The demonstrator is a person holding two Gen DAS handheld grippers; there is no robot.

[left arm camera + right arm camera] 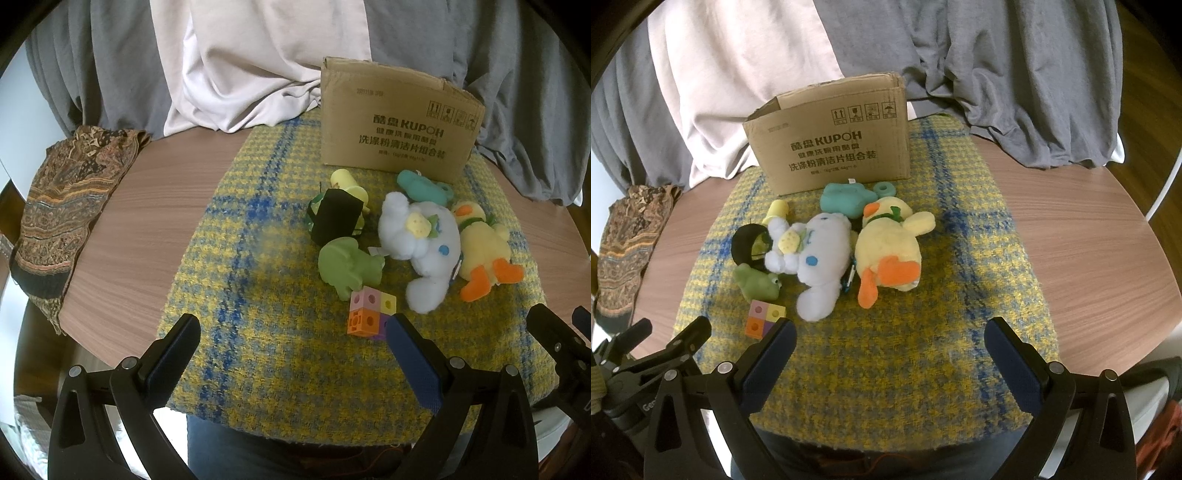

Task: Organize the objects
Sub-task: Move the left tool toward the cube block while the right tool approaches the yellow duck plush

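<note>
Plaid cloth [258, 350] covers wooden table [147, 229]

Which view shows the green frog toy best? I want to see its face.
The right wrist view: the green frog toy shows its eyes there, beside the colored block. The left wrist view shows the frog only from behind.

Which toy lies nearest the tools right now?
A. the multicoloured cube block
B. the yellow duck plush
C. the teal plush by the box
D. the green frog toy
A: the multicoloured cube block sits at the front of the toy pile, just ahead of the open left tool, closer than any other toy.
</note>
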